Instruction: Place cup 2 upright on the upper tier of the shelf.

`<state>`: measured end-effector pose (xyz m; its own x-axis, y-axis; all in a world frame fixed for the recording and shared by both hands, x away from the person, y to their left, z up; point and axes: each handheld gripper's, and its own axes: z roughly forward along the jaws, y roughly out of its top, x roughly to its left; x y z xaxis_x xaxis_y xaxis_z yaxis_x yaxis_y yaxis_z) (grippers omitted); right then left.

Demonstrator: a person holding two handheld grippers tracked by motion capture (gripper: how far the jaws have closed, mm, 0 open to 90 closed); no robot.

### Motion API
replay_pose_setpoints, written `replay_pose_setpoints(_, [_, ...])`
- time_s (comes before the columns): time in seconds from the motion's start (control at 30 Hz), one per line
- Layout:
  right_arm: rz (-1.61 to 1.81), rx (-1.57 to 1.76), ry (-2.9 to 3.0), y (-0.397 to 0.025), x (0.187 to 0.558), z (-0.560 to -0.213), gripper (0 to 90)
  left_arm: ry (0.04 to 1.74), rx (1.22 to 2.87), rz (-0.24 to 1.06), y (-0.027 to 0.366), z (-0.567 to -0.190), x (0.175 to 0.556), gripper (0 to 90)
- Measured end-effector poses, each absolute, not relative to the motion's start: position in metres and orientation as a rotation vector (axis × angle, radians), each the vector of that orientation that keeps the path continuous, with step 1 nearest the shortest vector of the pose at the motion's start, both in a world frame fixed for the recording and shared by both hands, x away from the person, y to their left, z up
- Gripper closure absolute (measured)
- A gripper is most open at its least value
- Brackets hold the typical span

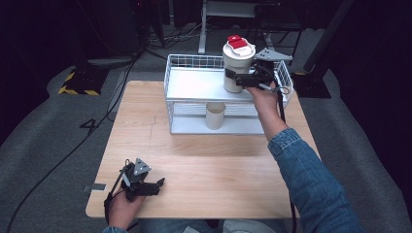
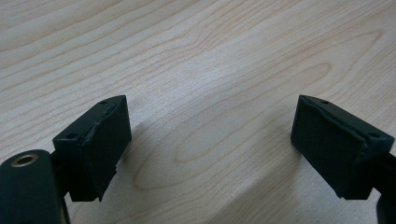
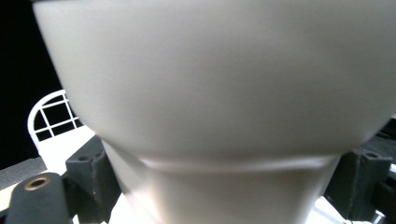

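Your left gripper rests at the table's seven o'clock corner, jaws wide over bare wood. At one o'clock, your right gripper clamps the white cup, red-lidded, from three o'clock on the rack's upper shelf. No writing legible.

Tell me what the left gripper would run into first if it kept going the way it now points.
Probably the bare wooden table itself. The left gripper, jaws apart, looks down at bare wood. In the high view its jaws point right along the near edge with nothing ahead, though its tilt is hard to judge.
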<state>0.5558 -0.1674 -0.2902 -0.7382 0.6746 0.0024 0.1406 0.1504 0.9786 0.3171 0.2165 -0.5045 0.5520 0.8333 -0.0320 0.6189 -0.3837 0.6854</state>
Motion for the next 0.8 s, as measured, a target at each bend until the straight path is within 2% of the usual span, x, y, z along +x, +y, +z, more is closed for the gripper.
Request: replay_pose_setpoints(0.8, [1.607, 0.817, 2.015, -0.1746, 0.5563, -0.2936, 13.7, 1.164, 2.131, 0.422, 0.2164, -0.5045, 0.317, 12.7])
